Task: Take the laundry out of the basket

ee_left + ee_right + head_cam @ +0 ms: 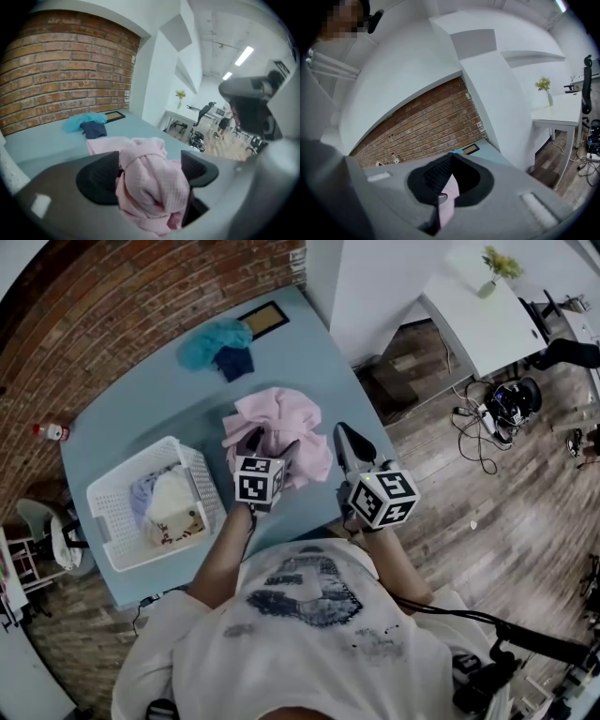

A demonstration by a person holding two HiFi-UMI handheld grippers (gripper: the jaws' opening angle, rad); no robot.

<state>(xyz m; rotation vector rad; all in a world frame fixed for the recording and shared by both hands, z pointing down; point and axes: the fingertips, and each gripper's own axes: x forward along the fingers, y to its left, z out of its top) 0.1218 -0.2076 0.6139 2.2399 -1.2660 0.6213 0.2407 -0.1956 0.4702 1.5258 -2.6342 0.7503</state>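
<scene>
A pink garment (281,418) lies bunched in the middle of the blue table (141,409). My left gripper (267,442) is over its near side; in the left gripper view a thick fold of the pink garment (150,183) fills the gap of the left gripper (152,171) and lies against both pads. My right gripper (342,442) is at the garment's right edge. In the right gripper view the jaw tips of the right gripper (451,161) meet, with a strip of pink garment (449,201) pinched below them. The white laundry basket (202,479) stands at the left and holds lavender, cream and patterned cloth.
A teal cloth (211,338) and a navy cloth (234,362) lie at the table's far end beside a dark framed mat (262,320). A red-capped bottle (52,431) stands by the brick wall. A white table (487,306) and floor cables are to the right.
</scene>
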